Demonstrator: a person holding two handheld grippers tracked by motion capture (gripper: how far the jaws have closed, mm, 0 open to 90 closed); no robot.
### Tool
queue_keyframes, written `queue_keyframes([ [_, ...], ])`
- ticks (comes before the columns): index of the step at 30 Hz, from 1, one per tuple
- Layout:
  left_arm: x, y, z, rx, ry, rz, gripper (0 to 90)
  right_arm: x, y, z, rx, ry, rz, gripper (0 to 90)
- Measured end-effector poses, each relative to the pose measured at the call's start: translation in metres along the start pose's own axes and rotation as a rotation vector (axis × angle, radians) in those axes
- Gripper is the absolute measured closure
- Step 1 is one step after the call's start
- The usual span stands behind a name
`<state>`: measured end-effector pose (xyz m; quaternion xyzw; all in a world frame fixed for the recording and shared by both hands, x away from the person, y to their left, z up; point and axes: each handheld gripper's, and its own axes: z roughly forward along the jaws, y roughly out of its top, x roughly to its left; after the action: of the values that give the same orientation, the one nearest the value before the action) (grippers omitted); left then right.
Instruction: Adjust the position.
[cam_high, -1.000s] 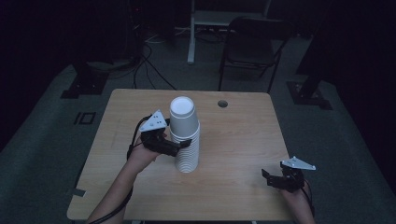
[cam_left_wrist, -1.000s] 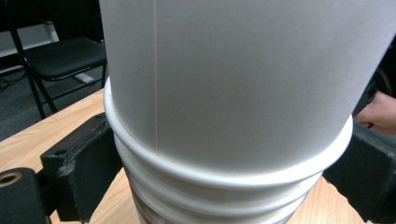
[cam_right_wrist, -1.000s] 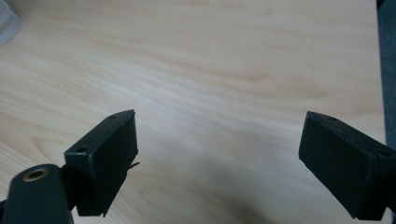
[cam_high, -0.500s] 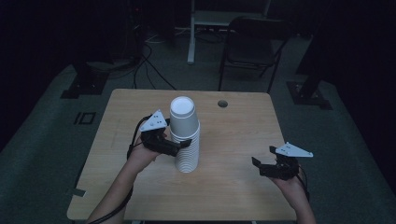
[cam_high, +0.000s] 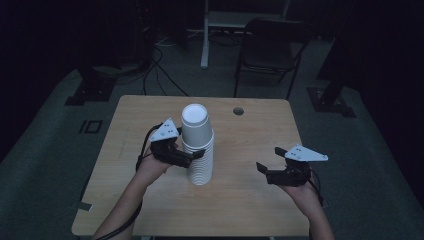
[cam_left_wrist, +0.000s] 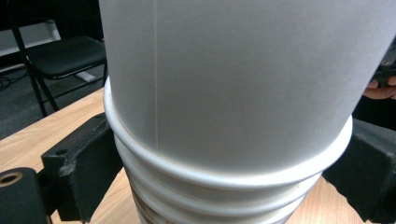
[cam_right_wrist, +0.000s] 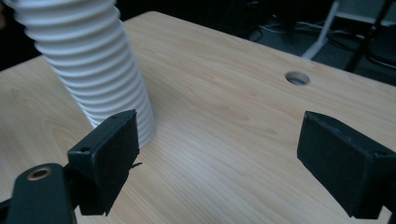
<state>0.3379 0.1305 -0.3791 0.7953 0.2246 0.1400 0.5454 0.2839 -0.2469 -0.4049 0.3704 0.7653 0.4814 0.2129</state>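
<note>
Paper cup stack (cam_high: 197, 150) = light, thin-walled, crushes easy & tippy. Left gripper (cam_high: 186, 157) fingers clamp it mid-stack; right gripper (cam_high: 269, 172) fingers wide open w/ nothing, near it. Grab top cup by its rim, gently.

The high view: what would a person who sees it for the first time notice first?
A tall stack of white paper cups stands upside down near the middle of the wooden table. The left tool grips the stack at about mid-height, its jaws on either side of the cups. The right tool is apart from the stack to its right, jaws open and pointing toward it.
</note>
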Motion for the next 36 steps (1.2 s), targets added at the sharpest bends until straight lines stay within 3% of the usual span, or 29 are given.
queue_keyframes([
  [23, 0.0, 0.001, 0.0, 0.012, -0.001, -0.004, 5.9, 0.035, 0.061, 0.015, -0.083, 0.181, -0.082, 13.4],
  [36, 0.0, 0.001, 0.0, 0.01, -0.001, -0.004, 5.9, 0.059, 0.089, 0.026, -0.125, 0.25, -0.124, 13.4],
])
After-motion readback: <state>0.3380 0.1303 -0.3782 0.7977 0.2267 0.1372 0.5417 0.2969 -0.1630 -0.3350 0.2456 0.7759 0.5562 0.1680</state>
